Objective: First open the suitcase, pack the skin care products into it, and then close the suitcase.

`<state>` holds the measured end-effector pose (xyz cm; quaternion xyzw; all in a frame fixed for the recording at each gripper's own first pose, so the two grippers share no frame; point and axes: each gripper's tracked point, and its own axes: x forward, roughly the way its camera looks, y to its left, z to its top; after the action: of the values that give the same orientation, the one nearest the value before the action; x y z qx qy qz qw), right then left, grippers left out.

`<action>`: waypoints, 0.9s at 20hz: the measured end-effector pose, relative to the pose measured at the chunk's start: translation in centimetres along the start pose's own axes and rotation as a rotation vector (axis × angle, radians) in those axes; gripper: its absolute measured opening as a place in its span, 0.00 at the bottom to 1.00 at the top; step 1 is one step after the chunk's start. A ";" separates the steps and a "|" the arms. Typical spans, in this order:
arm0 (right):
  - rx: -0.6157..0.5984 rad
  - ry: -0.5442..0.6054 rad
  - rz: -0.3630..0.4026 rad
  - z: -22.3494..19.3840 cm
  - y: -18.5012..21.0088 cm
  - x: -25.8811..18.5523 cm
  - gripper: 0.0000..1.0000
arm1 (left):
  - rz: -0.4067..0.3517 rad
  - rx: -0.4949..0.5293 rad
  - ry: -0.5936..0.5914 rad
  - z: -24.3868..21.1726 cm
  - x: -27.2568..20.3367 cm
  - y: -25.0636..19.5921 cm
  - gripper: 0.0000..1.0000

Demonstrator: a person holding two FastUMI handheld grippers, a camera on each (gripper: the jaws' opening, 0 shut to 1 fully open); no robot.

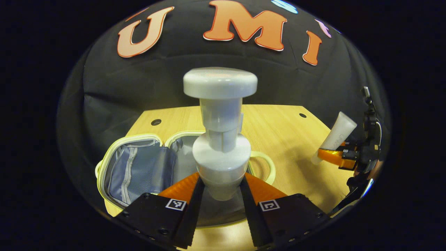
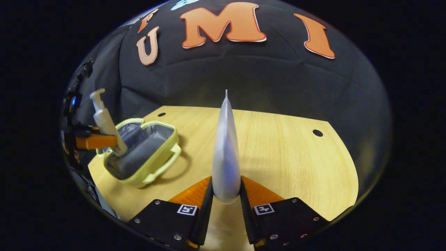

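Observation:
A small pale-green suitcase (image 1: 115,157) lies open on the wooden table, its grey lining and mesh pocket showing. My left gripper (image 1: 220,195) is shut on a white pump bottle (image 1: 221,139), held upright just above the open case. In the right gripper view the same pump bottle (image 2: 104,120) hangs over the suitcase (image 2: 156,157) at the left, held by the left gripper (image 2: 94,141). My right gripper (image 2: 225,197) is shut on a white tube (image 2: 225,146), its crimped end pointing up, over bare table right of the case. The left gripper view shows that tube (image 1: 336,136) at far right.
The wooden table (image 2: 285,150) has small round holes near its back edge, and the black cloth wall rises behind it. The suitcase's handle (image 1: 264,165) sticks out toward the table's middle. Bare tabletop lies between the case and the right gripper.

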<state>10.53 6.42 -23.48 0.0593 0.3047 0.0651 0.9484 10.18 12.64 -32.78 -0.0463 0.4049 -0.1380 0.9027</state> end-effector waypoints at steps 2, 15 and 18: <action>0.007 -0.011 0.021 1.7 2.4 -0.5 0.45 | -0.019 0.002 0.033 -0.6 0.4 1.5 0.61; 0.139 0.074 0.168 4.2 17.4 2.0 0.45 | -0.137 0.036 0.388 -5.6 2.5 6.3 0.61; 0.161 0.112 0.166 3.3 19.0 2.4 0.45 | -0.149 0.046 0.504 -7.3 2.4 6.4 0.61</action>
<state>12.76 25.24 -19.25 0.1568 0.3557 0.1218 0.9133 7.65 18.30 -40.59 -0.0198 0.6091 -0.2205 0.7616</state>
